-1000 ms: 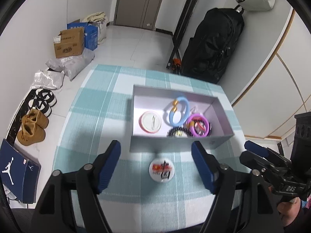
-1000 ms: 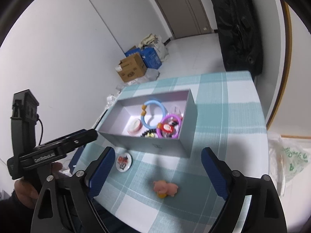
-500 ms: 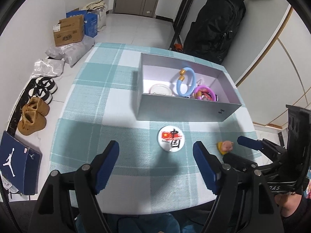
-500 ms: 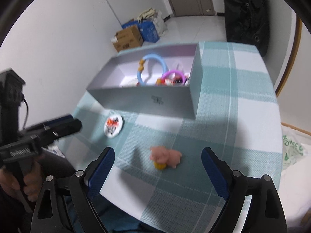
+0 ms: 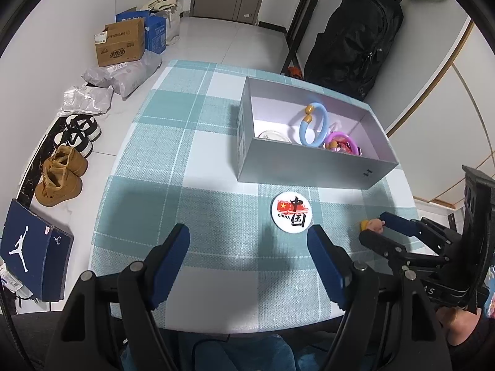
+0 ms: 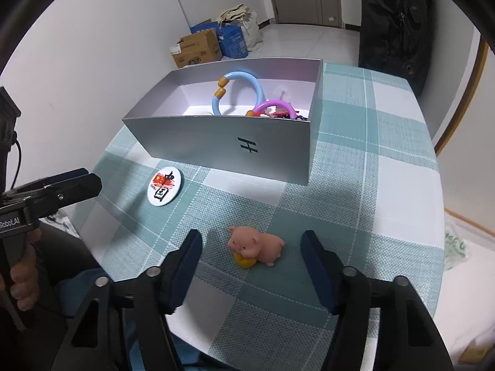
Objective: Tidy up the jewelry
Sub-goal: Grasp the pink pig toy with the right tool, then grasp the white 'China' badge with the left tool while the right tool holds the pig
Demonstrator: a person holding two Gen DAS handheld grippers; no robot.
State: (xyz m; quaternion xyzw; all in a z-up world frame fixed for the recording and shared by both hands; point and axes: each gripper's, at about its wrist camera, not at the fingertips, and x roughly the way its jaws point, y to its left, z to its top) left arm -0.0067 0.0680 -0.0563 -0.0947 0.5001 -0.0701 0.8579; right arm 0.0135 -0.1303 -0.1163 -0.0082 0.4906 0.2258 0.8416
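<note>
Jewelry lies partly in the grey box (image 6: 235,142) and partly on the checked tablecloth (image 6: 386,185) in front of it. Inside the box a blue ring (image 6: 238,91) with amber beads leans up beside a purple ring (image 6: 278,106) and some small red and dark pieces that are too crowded to tell apart; a pale round item (image 5: 272,135) sits at the box's other end.

Right gripper (image 6: 252,256) points down at the cloth, and its jaws have just been closing. They stand at a middling width with the pink pig charm (image 6: 256,245) between them, yet both blue pads (image 6: 315,266) are apart from it, with cloth showing on either side. The pig lies on its side over a small yellow piece, close to the fingertips, nearer than the box's front wall.

Left gripper (image 5: 249,247) hovers over the cloth with jaws wide and nothing between them. The round white badge (image 5: 292,213) with a red flag and dark characters lies just beyond its right fingertip, between the jaws and the box. In the left wrist view the right gripper's fingers reach in from the right edge around the pig (image 5: 372,225)
</note>
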